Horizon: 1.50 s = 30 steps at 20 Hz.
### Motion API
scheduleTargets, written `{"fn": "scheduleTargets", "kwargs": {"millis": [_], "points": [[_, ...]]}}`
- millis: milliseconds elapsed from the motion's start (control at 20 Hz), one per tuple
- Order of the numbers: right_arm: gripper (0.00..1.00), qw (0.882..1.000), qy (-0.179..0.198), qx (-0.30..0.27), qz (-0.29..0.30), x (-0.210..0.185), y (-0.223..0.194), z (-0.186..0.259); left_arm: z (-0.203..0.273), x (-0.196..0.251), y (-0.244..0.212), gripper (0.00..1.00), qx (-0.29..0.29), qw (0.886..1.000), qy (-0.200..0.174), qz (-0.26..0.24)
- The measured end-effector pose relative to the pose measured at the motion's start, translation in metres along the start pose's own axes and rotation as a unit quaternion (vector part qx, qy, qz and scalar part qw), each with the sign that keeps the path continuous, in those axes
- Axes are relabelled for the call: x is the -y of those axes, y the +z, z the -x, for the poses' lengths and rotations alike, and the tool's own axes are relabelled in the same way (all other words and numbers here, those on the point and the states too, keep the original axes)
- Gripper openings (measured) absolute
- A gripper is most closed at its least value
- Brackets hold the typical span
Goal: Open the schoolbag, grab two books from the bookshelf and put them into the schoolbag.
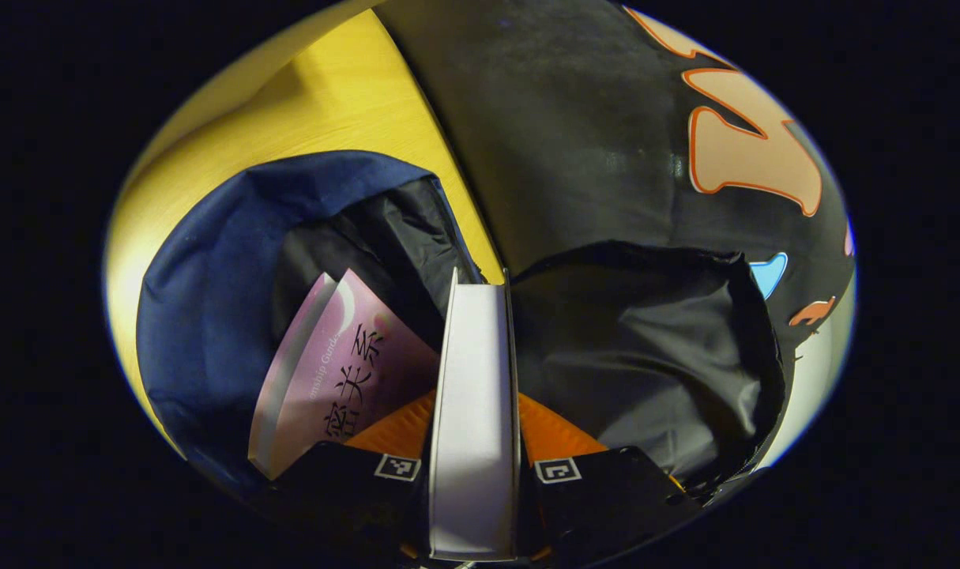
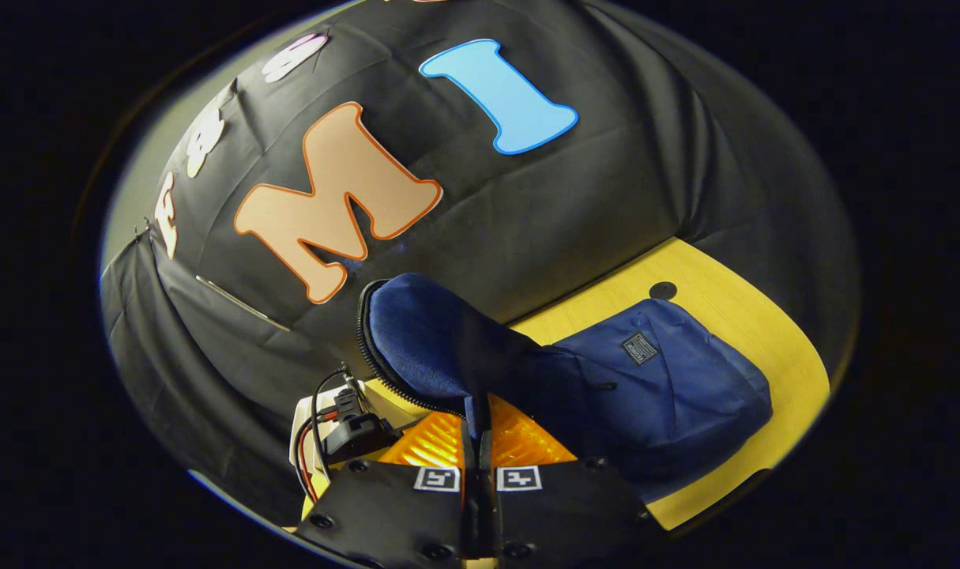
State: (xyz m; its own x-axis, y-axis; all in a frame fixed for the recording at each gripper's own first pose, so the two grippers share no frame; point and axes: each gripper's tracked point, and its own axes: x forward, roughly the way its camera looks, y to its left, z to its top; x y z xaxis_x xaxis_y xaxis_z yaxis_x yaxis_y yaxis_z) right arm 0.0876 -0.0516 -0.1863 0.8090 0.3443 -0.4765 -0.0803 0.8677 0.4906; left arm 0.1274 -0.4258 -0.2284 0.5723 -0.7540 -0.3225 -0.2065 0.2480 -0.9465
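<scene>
Open navy schoolbag [image 1: 203, 300] on table holds purple book [image 1: 345, 371], white book [image 1: 476, 411].

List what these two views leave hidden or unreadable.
- Left gripper view: the grey book in the left gripper shows edge-on, so its cover is unseen.
- Left gripper view: the purple book's lower part, behind the gripper.
- Right gripper view: the schoolbag's inside, screened by the flap pinched in the right gripper.

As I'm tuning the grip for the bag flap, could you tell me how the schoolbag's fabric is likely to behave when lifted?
The schoolbag will probably be floppy: its flap folds and drapes where the right tool pinches it. It likely sags shut if released, since its black lining wrinkles loosely. The held book looks stiff by comparison.
</scene>
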Motion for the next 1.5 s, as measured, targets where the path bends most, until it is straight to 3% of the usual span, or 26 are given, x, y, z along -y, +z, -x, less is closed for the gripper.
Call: {"fn": "scheduleTargets", "kwargs": {"millis": [250, 350, 400, 450, 500, 550, 600, 750, 900, 1000, 1100, 1350, 1500], "points": [[0.03, 1.0, -0.002, 0.002, 0.006, 0.002, -0.001, 0.003, 0.001, -0.001, -0.002, 0.39, -0.004, 0.999, 0.018, -0.038], [0.02, 1.0, -0.004, 0.001, 0.011, 0.003, -0.003, 0.003, 0.004, -0.009, -0.004, 0.42, -0.014, 0.995, 0.054, -0.087], [0.03, 1.0, -0.005, 0.001, 0.012, 0.004, -0.004, 0.003, 0.008, -0.015, -0.005, 0.55, -0.025, 0.99, 0.073, -0.117], [0.03, 1.0, -0.004, 0.0, 0.01, 0.004, -0.005, 0.002, 0.012, -0.021, -0.006, 0.62, -0.033, 0.985, 0.093, -0.14], [0.03, 1.0, -0.004, 0.0, 0.008, 0.003, -0.006, 0.002, 0.013, -0.024, -0.009, 0.58, -0.039, 0.981, 0.108, -0.155], [0.02, 1.0, -0.004, 0.001, 0.007, 0.003, -0.006, 0.001, 0.017, -0.026, -0.007, 0.75, -0.038, 0.978, 0.121, -0.165], [0.02, 1.0, -0.006, 0.0, 0.007, 0.004, -0.01, 0.001, 0.022, -0.031, -0.003, 0.71, -0.033, 0.973, 0.138, -0.183], [0.04, 1.0, -0.011, 0.0, 0.015, 0.007, -0.014, -0.001, 0.05, -0.04, 0.017, 0.81, -0.018, 0.945, 0.193, -0.265], [0.02, 1.0, -0.016, 0.0, 0.025, 0.005, -0.019, -0.001, 0.066, -0.032, 0.038, 0.87, 0.008, 0.926, 0.204, -0.317], [0.04, 0.999, -0.02, 0.002, 0.035, 0.002, -0.021, -0.002, 0.081, -0.031, 0.055, 0.91, 0.029, 0.907, 0.216, -0.362], [0.04, 0.999, -0.024, 0.003, 0.041, 0.002, -0.025, -0.002, 0.1, -0.023, 0.068, 0.96, 0.042, 0.89, 0.218, -0.399], [0.05, 0.998, -0.033, 0.007, 0.05, 0.0, -0.03, 0.001, 0.156, 0.01, 0.11, 0.95, 0.118, 0.837, 0.223, -0.485], [0.05, 0.998, -0.04, 0.011, 0.054, -0.001, -0.034, 0.001, 0.185, 0.039, 0.113, 0.95, 0.149, 0.819, 0.208, -0.513]]}}
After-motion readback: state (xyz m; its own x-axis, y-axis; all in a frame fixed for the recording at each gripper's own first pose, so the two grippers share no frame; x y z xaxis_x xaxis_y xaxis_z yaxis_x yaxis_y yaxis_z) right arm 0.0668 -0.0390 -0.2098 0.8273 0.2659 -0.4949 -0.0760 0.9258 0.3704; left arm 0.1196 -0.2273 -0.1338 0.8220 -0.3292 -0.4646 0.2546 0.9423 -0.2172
